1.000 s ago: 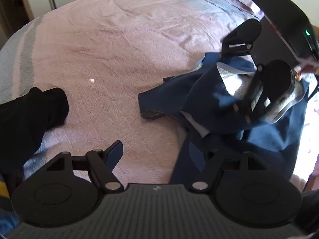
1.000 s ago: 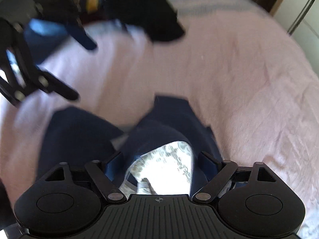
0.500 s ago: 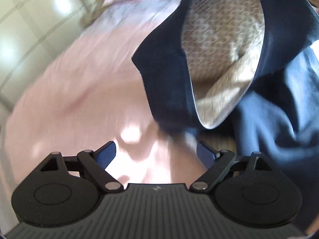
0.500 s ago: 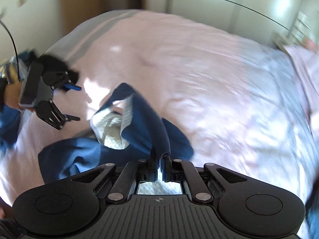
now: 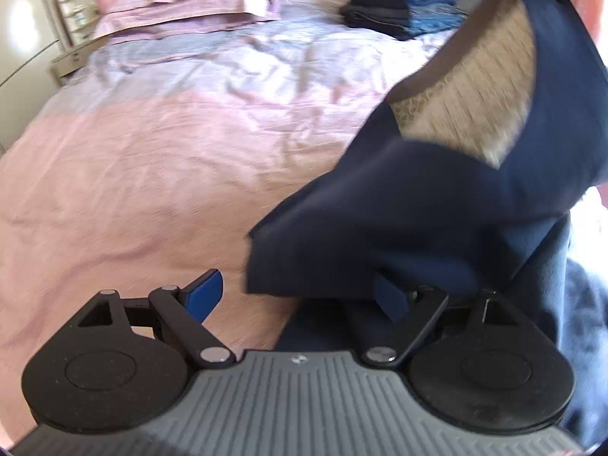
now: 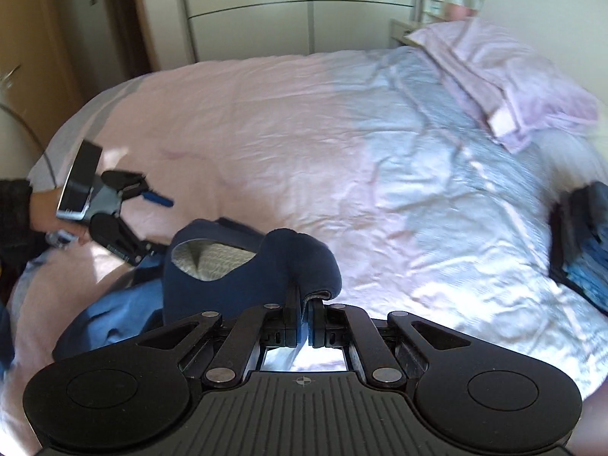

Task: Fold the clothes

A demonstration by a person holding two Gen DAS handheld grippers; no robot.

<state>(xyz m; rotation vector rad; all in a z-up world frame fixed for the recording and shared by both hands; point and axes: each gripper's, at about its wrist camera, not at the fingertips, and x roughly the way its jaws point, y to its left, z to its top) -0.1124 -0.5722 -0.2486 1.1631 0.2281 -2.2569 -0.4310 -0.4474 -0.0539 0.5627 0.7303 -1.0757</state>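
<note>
A navy garment (image 5: 399, 228) with a pale patterned lining hangs lifted over the pink bedspread (image 5: 133, 174). In the right wrist view my right gripper (image 6: 304, 306) is shut on a rolled edge of this garment (image 6: 235, 288), and the rest droops down to the left onto the bed. My left gripper (image 5: 296, 298) is open. The garment's lower corner hangs just in front of its fingers and partly covers the right one. In the right wrist view the left gripper (image 6: 159, 224), held by a hand, stands open at the garment's left side.
A stack of folded dark and blue clothes (image 5: 406, 7) lies near the head of the bed, and shows at the right edge (image 6: 581, 243) of the right wrist view. Lilac pillows (image 6: 505, 87) lie at the head. Wardrobe doors (image 6: 304, 11) stand beyond the bed.
The right gripper closed on the garment's edge and lifted it off the bed. The left gripper stayed open and swung toward the head of the bed, with the garment's lower corner now at its fingers.
</note>
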